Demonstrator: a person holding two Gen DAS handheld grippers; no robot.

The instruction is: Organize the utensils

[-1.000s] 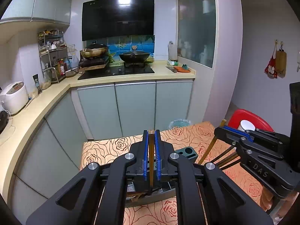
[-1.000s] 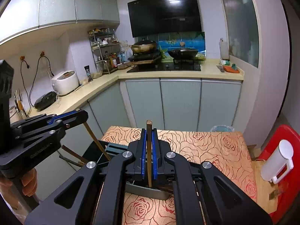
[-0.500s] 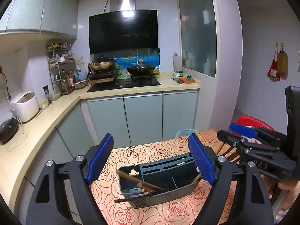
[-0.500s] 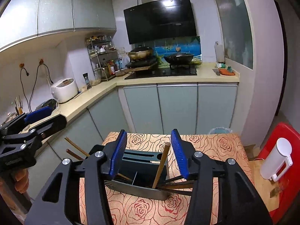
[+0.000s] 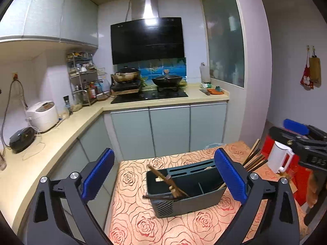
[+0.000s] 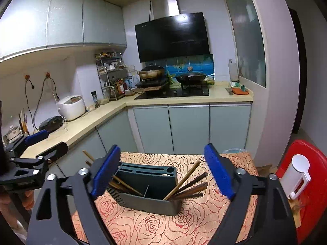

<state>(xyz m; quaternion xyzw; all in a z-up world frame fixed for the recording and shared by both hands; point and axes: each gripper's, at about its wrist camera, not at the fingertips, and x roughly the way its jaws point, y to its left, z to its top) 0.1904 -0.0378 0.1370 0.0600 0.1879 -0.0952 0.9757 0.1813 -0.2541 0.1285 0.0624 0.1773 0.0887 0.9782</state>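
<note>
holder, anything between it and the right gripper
Nothing visible. The right gripper hangs open above the holder, with only air between its blue pads and the chopsticks leaning out of the right compartment. The left gripper is off to the side.

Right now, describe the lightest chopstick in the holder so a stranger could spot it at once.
Start at the rose-patterned tablecloth and find the dark grey utensil holder standing on it. In its right-hand compartment a bundle of chopsticks fans out to the right. The pale wooden chopstick is the steepest of them and light tan, while the dark brown chopsticks beside it lean lower.
</note>
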